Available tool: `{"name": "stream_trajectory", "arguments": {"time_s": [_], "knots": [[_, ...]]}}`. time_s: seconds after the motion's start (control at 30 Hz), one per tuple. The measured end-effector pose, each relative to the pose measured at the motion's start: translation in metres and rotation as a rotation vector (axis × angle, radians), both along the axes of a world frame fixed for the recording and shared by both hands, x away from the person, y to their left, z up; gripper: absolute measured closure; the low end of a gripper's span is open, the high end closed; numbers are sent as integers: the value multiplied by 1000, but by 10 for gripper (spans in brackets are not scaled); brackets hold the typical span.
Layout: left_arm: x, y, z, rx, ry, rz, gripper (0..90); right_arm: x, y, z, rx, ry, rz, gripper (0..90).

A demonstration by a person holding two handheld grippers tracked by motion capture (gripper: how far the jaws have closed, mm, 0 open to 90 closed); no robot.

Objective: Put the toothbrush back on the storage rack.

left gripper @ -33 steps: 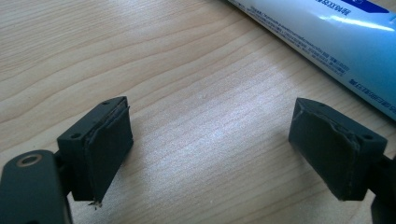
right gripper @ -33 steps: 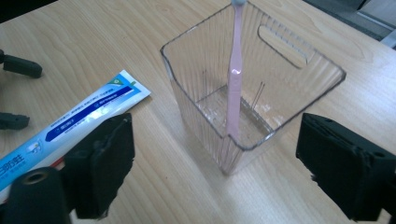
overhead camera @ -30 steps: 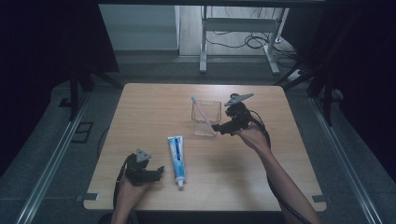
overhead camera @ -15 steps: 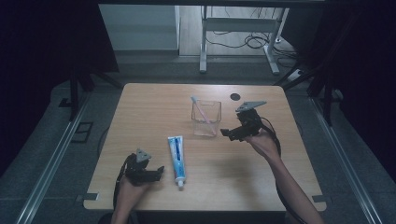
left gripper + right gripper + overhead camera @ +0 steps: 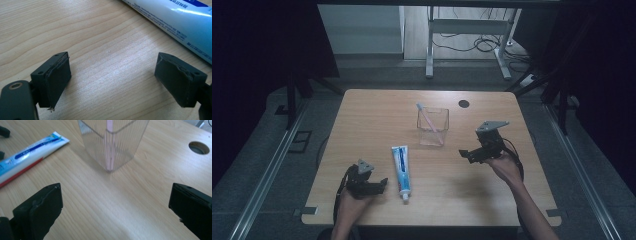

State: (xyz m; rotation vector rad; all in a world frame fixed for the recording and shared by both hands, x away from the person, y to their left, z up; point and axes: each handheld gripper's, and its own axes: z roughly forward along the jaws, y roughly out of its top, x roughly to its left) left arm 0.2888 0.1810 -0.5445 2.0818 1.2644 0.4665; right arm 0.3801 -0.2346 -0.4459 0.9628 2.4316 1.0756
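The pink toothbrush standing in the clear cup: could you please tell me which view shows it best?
The high view: the whole toothbrush leans in the clear cup, its head above the rim. The right gripper view shows its lower handle through the ribbed wall.

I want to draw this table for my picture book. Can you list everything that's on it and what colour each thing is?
Clear ribbed plastic cup: one, see-through, table middle, towards the far side.
Pink toothbrush: one, pink, standing tilted inside the cup.
Blue-and-white toothpaste tube: one, lying flat near the front, beside the left gripper.
Round cable hole: one, dark, far right of the tabletop.
Light wooden table: one, tan.
Left gripper: black, jaws open, empty.
Right gripper: black, jaws open, empty, right of the cup.
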Motion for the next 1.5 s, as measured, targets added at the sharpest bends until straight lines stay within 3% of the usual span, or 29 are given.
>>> {"name": "stream_trajectory", "arguments": {"time_s": [0.17, 0.77, 0.93, 1.3, 1.5], "knots": [[0, 0, 0, 0, -1, 0, 134, -11, -8, -9, -18, -2, -12, 0], [0, 0, 0, 0, -2, 0, 134, -50, -30, -43, -10, 21, -66, 0], [0, 0, 0, 2, -3, -3, 135, -60, -31, -52, -8, 22, -58, 0], [0, 0, 0, 4, -4, -5, 135, -74, -35, -79, 0, 38, -53, 0], [0, 0, 0, 2, -4, 5, 136, -76, -39, -94, -41, 37, -63, 0]]}}
